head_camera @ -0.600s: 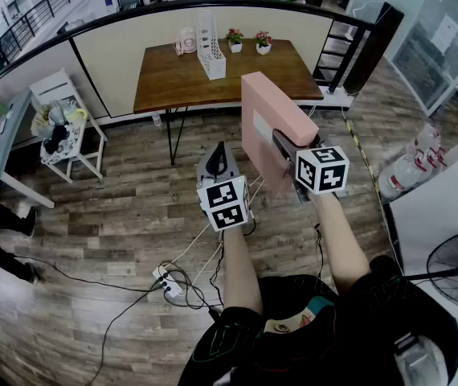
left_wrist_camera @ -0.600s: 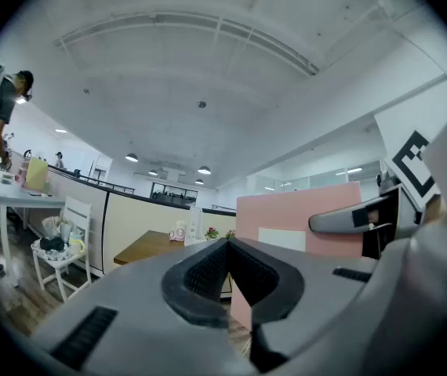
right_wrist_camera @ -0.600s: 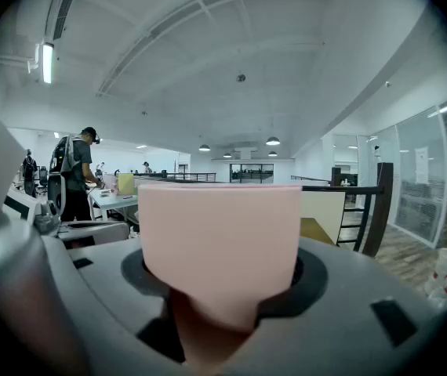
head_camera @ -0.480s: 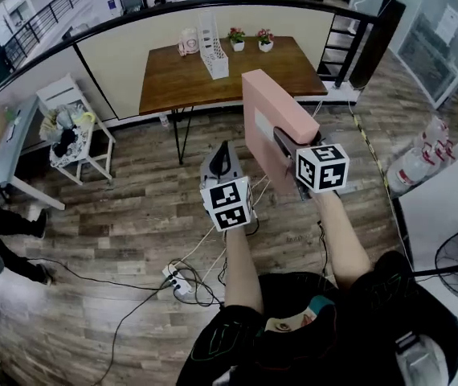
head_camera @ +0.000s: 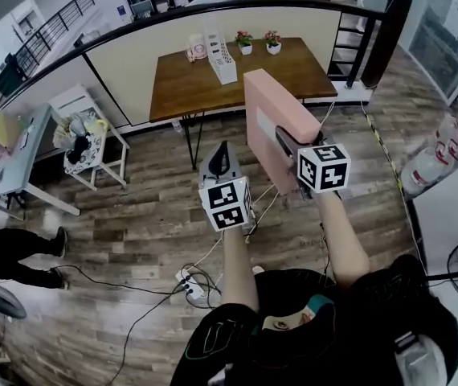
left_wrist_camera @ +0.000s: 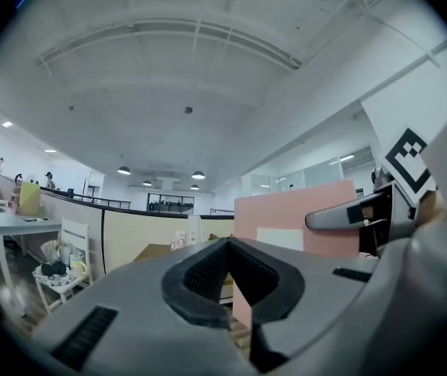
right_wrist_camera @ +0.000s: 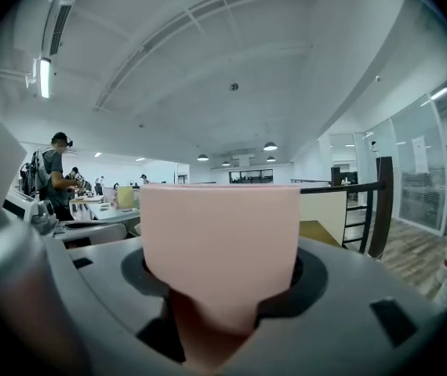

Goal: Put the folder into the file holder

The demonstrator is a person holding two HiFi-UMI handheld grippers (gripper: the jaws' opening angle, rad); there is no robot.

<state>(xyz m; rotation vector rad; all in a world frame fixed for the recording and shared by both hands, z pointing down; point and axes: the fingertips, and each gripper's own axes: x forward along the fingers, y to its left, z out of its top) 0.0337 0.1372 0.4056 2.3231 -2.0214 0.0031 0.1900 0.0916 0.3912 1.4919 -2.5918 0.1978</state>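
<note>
Two handheld grippers fill the foreground, seen from above the wearer's chest. The left gripper (head_camera: pixel 219 153) points level, its jaws pressed together on nothing. The right gripper (head_camera: pixel 284 139), just beside it, tips slightly downward. Its jaws are spread wide and pinch one end of a thick pink box folder (head_camera: pixel 269 107). The folder stands on edge in the air above the wood floor (well apart from its goal).

Below the grippers, a white power strip (head_camera: pixel 190 282) and loose cables (head_camera: pixel 213 256) trail across the floorboards. Farther on stands a brown wooden table (head_camera: pixel 285 72). A white file holder (head_camera: pixel 222 59) stands upright near its far edge, with two small potted plants (head_camera: pixel 246 43) just beyond to the right.

Several things could go wrong from here. The folder is bulky and gripped at one end only, so its weight could lever it downward or twist it out of the pads during the walk. The cables lie in the path to the table and could catch a foot. The holder looks light and narrow. A folder that arrives skewed could strike a divider and push or tip the holder toward the plants. Whether the folder fits a slot cannot be judged at this range. The empty left gripper could steady the holder.
</note>
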